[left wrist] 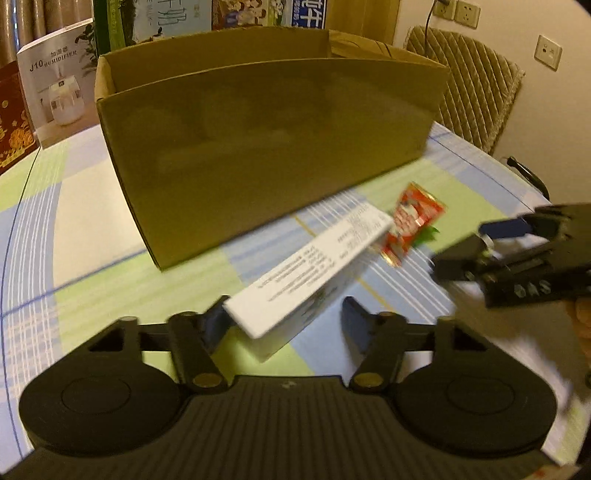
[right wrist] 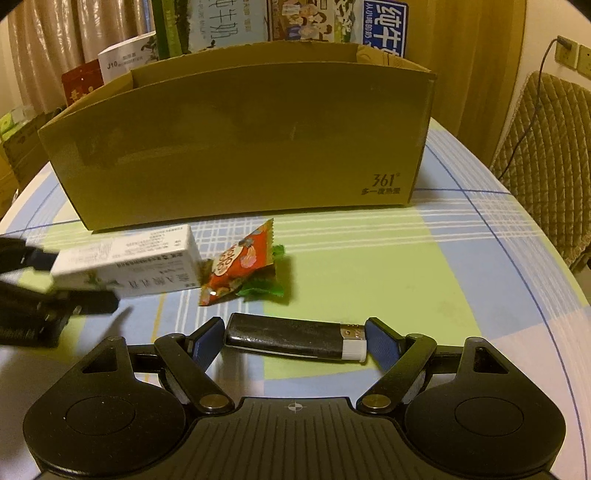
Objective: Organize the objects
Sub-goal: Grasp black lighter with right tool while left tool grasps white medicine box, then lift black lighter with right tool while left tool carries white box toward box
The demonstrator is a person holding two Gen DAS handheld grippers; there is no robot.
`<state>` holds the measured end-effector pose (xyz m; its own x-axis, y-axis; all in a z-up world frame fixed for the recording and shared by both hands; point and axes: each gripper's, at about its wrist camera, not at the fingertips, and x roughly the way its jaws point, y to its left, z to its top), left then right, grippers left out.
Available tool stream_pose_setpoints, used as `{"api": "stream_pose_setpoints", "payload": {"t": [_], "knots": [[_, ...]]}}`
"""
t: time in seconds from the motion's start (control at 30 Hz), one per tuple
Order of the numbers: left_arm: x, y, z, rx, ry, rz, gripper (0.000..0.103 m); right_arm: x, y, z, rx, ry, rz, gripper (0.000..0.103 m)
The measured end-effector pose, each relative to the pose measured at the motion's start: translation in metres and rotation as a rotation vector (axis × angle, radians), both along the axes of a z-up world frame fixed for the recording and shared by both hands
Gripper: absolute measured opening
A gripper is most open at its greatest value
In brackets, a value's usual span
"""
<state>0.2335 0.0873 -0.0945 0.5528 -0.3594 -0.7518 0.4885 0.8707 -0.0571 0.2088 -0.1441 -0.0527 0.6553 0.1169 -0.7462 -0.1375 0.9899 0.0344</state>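
Plaid cloth in blue, green and white covers the desk [right wrist: 369, 258], with an open brown cardboard box [right wrist: 236, 147] standing at its middle as the landmark.

White carton [left wrist: 314, 273], printed with small text, sits in front of the box's near wall, tilted and seemingly lifted off the cloth; the left wrist view is blurred. Left gripper [left wrist: 284, 321]: jaws spread, left finger touching the carton's near end, right finger clear of it. Whether the carton is actually held cannot be told from either view.

Red snack packet [right wrist: 236, 266] lies just beyond the carton's far end, touching it, in front of the box. Green wrapper [right wrist: 266, 284] is partly under the packet.

Black lighter [right wrist: 291, 336] with a white cap and metal top lies flat on the cloth, nearer the camera than the packet. Right gripper [right wrist: 295, 339]: released, jaws wide, one blue pad at each end of the lighter, lengthwise. Contact cannot be confirmed.

Behind the box: a white humidifier carton [left wrist: 55, 85] to its left, milk cartons [right wrist: 384, 26] stacked at the back, a quilted chair [right wrist: 546, 166] to its right, curtains and wall sockets [left wrist: 458, 13] beyond.
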Motion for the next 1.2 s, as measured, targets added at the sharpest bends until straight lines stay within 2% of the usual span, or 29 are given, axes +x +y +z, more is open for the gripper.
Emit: {"api": "stream_pose_setpoints", "payload": {"t": [0.03, 0.1, 0.2, 0.3, 0.47, 0.53, 0.6, 0.77, 0.9, 1.2], "knots": [[-0.004, -0.002, 0.002, -0.009, 0.015, 0.000, 0.044, 0.000, -0.001, 0.001, 0.001, -0.002, 0.000, 0.079], [-0.013, -0.006, 0.007, -0.032, 0.028, -0.016, 0.039, -0.001, -0.004, 0.003, 0.002, -0.002, -0.007, 0.079], [-0.024, -0.013, 0.013, -0.049, -0.002, -0.018, 0.039, -0.002, -0.011, 0.007, 0.005, -0.006, -0.022, 0.079], [-0.026, -0.024, 0.011, 0.001, -0.055, -0.023, 0.039, -0.004, -0.017, 0.008, 0.010, -0.003, -0.040, 0.079], [-0.018, -0.039, 0.005, 0.045, -0.059, -0.053, 0.039, -0.005, -0.021, 0.008, 0.014, -0.001, -0.049, 0.079], [-0.019, -0.045, 0.004, 0.052, -0.042, -0.052, 0.028, -0.006, -0.021, 0.008, 0.016, 0.001, -0.048, 0.079], [-0.020, -0.048, 0.004, 0.046, -0.004, -0.036, 0.022, -0.007, -0.020, 0.008, 0.019, 0.002, -0.043, 0.079], [-0.036, -0.055, 0.008, 0.079, 0.056, 0.082, 0.022, -0.015, -0.019, 0.010, 0.017, -0.003, -0.015, 0.079], [-0.043, -0.057, 0.006, 0.085, 0.061, 0.118, 0.022, -0.021, -0.022, 0.009, 0.014, 0.005, -0.009, 0.079], [-0.032, -0.059, 0.004, 0.056, 0.073, 0.166, 0.023, -0.022, -0.014, -0.001, -0.037, 0.014, 0.037, 0.079]]}}
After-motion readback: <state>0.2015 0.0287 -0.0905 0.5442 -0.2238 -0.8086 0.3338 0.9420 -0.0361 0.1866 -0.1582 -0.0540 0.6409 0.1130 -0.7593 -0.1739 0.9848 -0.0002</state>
